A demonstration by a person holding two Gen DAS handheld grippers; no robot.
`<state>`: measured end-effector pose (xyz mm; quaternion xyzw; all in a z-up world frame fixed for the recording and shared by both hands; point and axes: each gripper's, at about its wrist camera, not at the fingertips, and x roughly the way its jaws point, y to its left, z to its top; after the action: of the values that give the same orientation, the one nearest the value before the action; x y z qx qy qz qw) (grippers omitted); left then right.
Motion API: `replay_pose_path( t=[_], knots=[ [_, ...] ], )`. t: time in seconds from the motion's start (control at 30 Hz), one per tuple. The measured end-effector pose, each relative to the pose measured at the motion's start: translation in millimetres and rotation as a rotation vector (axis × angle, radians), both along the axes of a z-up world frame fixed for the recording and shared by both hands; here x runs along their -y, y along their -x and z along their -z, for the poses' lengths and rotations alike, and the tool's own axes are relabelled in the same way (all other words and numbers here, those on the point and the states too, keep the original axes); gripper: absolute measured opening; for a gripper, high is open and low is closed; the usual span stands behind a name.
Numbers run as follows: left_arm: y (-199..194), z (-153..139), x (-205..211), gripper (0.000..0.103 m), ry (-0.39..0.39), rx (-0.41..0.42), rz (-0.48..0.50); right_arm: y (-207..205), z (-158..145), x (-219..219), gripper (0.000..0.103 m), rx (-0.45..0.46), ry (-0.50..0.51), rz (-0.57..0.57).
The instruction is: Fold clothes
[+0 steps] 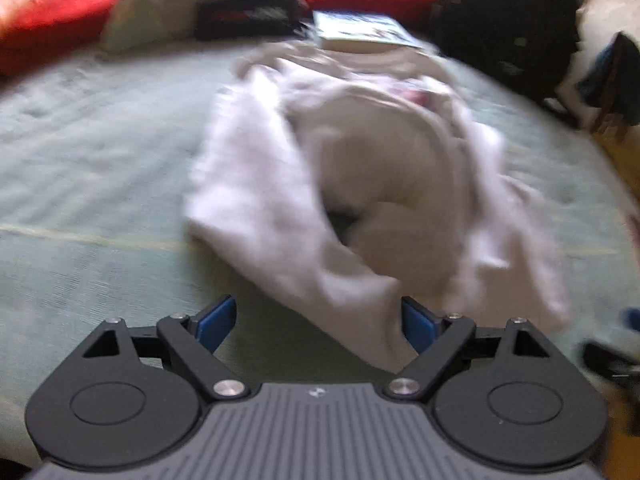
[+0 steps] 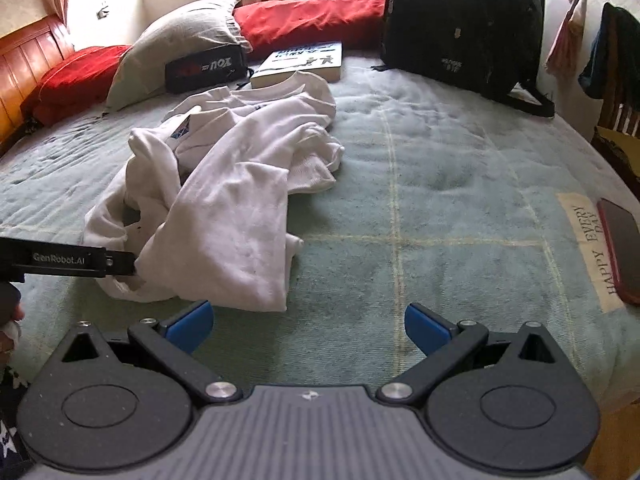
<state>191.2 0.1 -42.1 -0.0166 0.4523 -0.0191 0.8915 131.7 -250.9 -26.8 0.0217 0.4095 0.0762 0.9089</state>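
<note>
Both claws stand apart, gripping nothing: the right gripper [image 2: 308,326] over bare quilt, the left gripper [image 1: 318,326] at the near hem of the white sweatshirt [image 2: 224,184]. That soft, crumpled cotton heap lies left of centre on the pale green quilted bedspread [image 2: 440,184], its long axis running near-to-far. Beyond sit a book [image 2: 300,64], grey pillow [image 2: 180,48], red cushions [image 2: 312,20] and black backpack [image 2: 460,20]; a red phone [image 2: 622,248] lies right.

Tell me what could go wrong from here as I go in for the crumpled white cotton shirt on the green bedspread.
1. The crumpled white cotton shirt lies bunched in layers, so the open left gripper at its near hem may pinch several at once.
2. The white paperback book touches the shirt's collar; spreading the shirt could drag it.
3. The red phone sits at the edge of the green bedspread; tugging could slide it off.
</note>
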Motion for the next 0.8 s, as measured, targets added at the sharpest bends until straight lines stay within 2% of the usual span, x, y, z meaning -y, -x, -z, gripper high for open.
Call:
replay_pose_path(
  t=[0.07,0.3,0.6,0.67,0.77,0.8],
  knots=[
    [0,0,-1,0.087,-0.065,0.025,-0.027,0,0,0,0.103,0.008,0.006,0.008],
    [-6,8,1,0.088,-0.155,0.004,0.009,-2,2,-4,0.103,0.001,-0.011,-0.007],
    [-10,-5,-48,0.089,-0.315,0.079,-0.129,-1,-1,-4,0.103,0.022,-0.014,-0.002],
    [-13,-8,-60,0.087,-0.294,0.083,-0.148,-1,0,-5,0.103,0.018,-0.018,-0.004],
    [-18,-2,-70,0.088,-0.150,0.007,-0.080,-3,2,-7,0.103,0.009,-0.024,-0.007],
    [-19,2,-70,0.088,-0.131,-0.001,-0.077,-3,3,-7,0.103,0.006,-0.026,-0.009]
  ],
)
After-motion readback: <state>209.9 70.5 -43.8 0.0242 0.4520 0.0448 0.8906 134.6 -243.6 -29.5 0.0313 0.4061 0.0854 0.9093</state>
